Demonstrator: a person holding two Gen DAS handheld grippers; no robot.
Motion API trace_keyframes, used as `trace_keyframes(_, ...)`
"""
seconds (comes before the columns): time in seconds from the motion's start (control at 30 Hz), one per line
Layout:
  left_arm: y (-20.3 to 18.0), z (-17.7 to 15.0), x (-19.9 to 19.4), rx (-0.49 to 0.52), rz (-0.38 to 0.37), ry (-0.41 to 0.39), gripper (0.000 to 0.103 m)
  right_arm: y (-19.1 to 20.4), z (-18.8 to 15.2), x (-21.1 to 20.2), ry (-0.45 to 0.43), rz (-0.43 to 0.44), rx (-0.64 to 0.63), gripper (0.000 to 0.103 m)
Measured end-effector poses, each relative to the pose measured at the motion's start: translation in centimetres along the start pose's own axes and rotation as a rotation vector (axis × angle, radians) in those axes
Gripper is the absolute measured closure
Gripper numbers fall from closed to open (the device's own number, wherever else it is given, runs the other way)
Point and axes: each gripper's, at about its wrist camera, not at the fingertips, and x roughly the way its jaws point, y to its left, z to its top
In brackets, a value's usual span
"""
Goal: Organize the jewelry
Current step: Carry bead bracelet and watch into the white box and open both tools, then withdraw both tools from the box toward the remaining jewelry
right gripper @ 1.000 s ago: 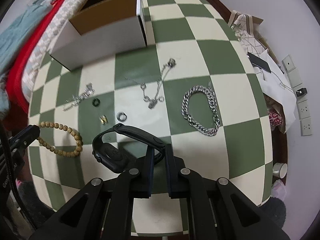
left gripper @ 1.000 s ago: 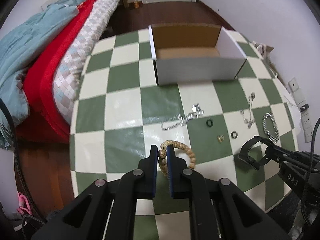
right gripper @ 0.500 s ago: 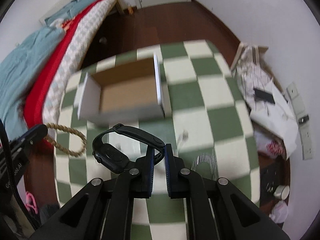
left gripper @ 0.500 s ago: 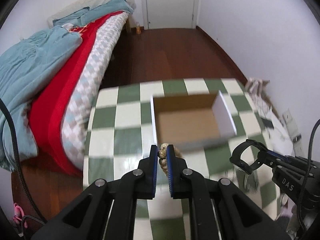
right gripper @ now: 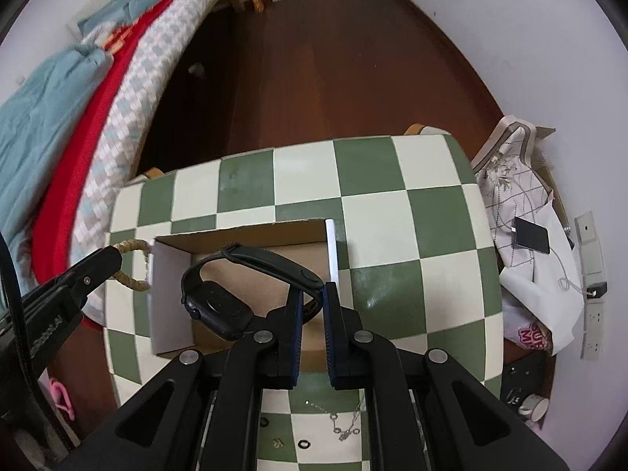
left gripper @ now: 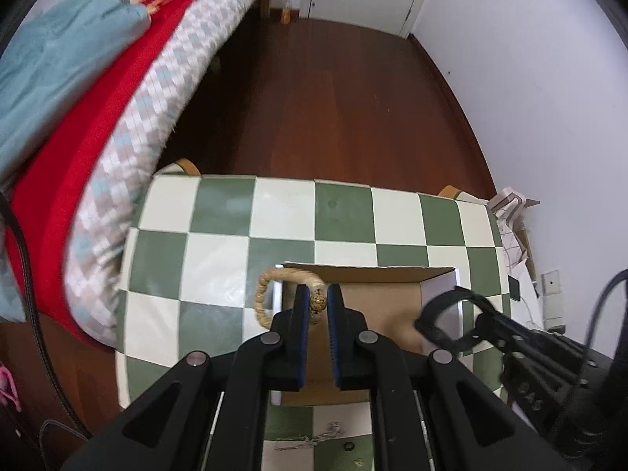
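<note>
My left gripper (left gripper: 318, 304) is shut on a tan beaded bracelet (left gripper: 265, 294) and holds it over the left end of the open cardboard box (left gripper: 376, 310). My right gripper (right gripper: 312, 298) is shut on the strap of a black smartwatch (right gripper: 219, 304) and holds it above the box interior (right gripper: 251, 259). The watch also shows at the right of the left wrist view (left gripper: 447, 318), and the bracelet at the left of the right wrist view (right gripper: 131, 271). Both items hang in the air.
The box sits on a green and cream checkered table (right gripper: 412, 212). A silver chain (left gripper: 314, 441), small rings (right gripper: 302, 443) and a thin necklace (right gripper: 345, 424) lie on the near part. A bed (left gripper: 98, 98) stands left; bags and papers (right gripper: 522, 235) lie right.
Both grippers have lifted their items off the table and carried them forward, from the near side to above the box. The grips have not changed.
</note>
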Motion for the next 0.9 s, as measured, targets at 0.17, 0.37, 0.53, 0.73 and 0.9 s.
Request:
trace_keyframes(0.17, -0.2, 0.3, 1.3, -0.028, -0.038, 0.048, 0.096, 0.3, 0.3, 2.3, 0.044, -0.008, -0.018, 0.093)
trace_keyframes(0.37, -0.5, 0.1, 1.3, -0.045, -0.072, 0.077, 0.079, 0.6, -0.7, 3.3, 0.089, 0.005, -0.043, 0.058)
trace_keyframes(0.53, 0.0, -0.7, -0.7, -0.022, 0.045, -0.036, 0.006, 0.5, -2.6, 2.5, 0.050, -0.055, -0.072, 0.019)
trace_keyframes(0.73, 1.3, -2.9, -0.7, 0.014, 0.189, -0.077, 0.000, 0.5, -5.5, 2.2, 0.009, -0.098, -0.085, 0.007)
trace_keyframes(0.9, 2.9, -5.2, -1.5, -0.009, 0.291, -0.133, 0.000, 0.5, -7.3, 1.8, -0.021, -0.106, -0.090, 0.007)
